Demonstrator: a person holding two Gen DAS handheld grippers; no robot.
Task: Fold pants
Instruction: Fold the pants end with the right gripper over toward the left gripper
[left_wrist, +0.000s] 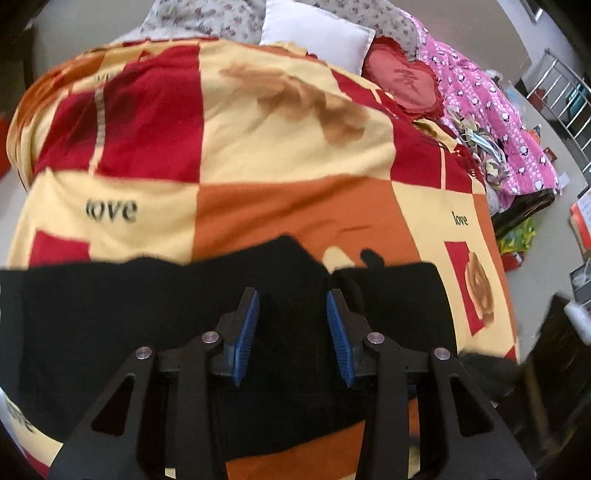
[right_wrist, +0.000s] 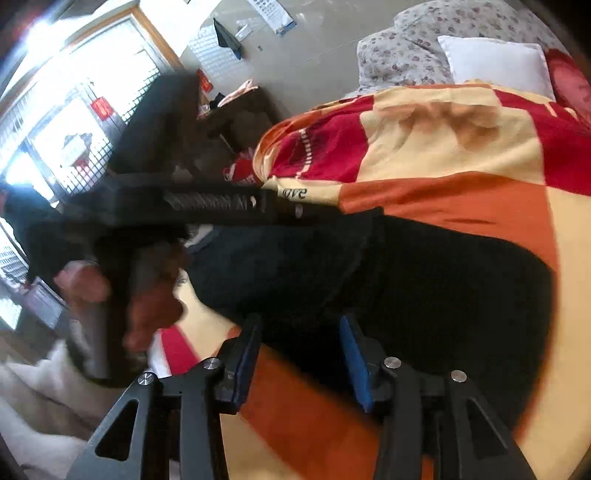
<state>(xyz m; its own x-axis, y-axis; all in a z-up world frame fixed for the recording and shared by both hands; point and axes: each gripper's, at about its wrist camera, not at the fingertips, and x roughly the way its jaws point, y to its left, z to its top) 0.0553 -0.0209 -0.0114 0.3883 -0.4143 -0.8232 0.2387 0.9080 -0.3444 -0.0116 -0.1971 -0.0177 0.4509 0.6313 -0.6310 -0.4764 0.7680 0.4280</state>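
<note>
Blue ribbed pads (left_wrist: 246, 334) line the black fingers of the left gripper (left_wrist: 292, 295), which stand spread apart with nothing clamped between them; black pants (left_wrist: 147, 332) fill the gap behind and beneath, and whether the fingertips touch the cloth cannot be determined. In the right wrist view the right gripper (right_wrist: 301, 326) is likewise released, its fingers apart over the near edge of the pants (right_wrist: 424, 288). The pants lie spread on the near part of a bed, on a blanket (left_wrist: 258, 155) printed in red, cream and orange blocks with the word "love" repeated. The garment reads as a flat, matte, uniformly black mass; seams, waistband and leg openings are not distinguishable, and its far edge is uneven, with one peak and a small dark tab just right of it. Its left end is cut off by the lens rim in the left view. In the right view the left gripper body (right_wrist: 192, 201), with an exposed coil spring, crosses the frame at left, heavily motion-blurred, and the hand (right_wrist: 155, 302) gripping it is also smeared. Farther out, a white pillow (left_wrist: 317, 33) and a floral grey quilt (left_wrist: 207, 18) lie at the far end of the bed, with a red heart-shaped cushion (left_wrist: 402, 85) and a pink patterned quilt (left_wrist: 491, 110) at far right.
</note>
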